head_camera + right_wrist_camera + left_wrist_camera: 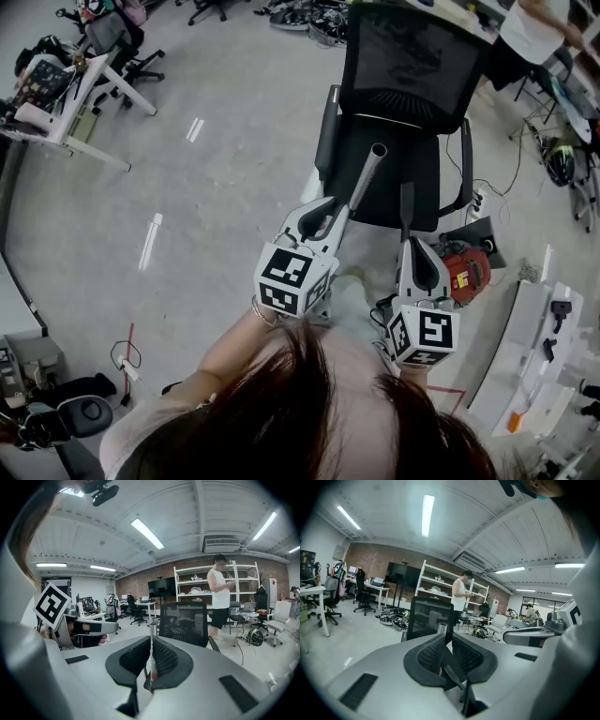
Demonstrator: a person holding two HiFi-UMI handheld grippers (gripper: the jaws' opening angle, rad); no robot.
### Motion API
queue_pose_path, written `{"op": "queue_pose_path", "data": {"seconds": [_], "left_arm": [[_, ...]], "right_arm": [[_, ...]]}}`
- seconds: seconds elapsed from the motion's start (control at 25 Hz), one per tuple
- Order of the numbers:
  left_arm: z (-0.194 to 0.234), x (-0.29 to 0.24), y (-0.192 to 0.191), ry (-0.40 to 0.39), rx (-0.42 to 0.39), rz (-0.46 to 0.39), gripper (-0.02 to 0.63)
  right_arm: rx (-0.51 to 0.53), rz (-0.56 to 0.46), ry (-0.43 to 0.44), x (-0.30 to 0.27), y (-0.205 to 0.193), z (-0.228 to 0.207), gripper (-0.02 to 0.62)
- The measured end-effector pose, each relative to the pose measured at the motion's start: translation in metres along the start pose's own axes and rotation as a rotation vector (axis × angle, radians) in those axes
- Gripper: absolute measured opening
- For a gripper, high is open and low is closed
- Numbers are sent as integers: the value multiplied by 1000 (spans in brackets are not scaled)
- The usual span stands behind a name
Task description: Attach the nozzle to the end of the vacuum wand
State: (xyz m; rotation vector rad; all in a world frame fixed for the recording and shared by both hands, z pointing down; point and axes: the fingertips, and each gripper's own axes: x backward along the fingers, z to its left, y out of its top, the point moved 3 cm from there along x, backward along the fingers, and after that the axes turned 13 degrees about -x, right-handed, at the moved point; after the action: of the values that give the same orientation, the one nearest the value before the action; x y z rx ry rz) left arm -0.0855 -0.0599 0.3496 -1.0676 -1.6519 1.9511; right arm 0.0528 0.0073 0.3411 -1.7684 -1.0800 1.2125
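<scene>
Left gripper [330,214]: jaws clamped on grey metal vacuum wand tube [366,178], which points to 1 o'clock.
Right gripper [411,246]: jaws pinched on flat black nozzle [406,206], at wand's 3 o'clock, not touching it.
Beyond: black mesh office chair [412,56] at 12 o'clock; standing person [530,28] at 1 o'clock.

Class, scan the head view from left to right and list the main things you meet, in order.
White desk → silver metal vacuum wand tube → dark flat nozzle → red machine body → white shelf unit.
</scene>
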Motion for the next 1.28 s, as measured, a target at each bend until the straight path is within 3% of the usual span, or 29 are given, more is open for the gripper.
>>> {"op": "queue_pose_path", "data": {"seconds": [0.24, 0.6, 1.28], "left_arm": [[-4, -30, 5, 65, 23, -23, 41], [-4, -76, 0, 130, 30, 4, 103], [-3, -148, -28, 162, 19, 96, 172]], "right_arm": [[25, 15, -3, -15, 13, -40, 32], [36, 52, 44, -32, 20, -80, 32], [62, 84, 85, -54, 27, -131, 32]]}}
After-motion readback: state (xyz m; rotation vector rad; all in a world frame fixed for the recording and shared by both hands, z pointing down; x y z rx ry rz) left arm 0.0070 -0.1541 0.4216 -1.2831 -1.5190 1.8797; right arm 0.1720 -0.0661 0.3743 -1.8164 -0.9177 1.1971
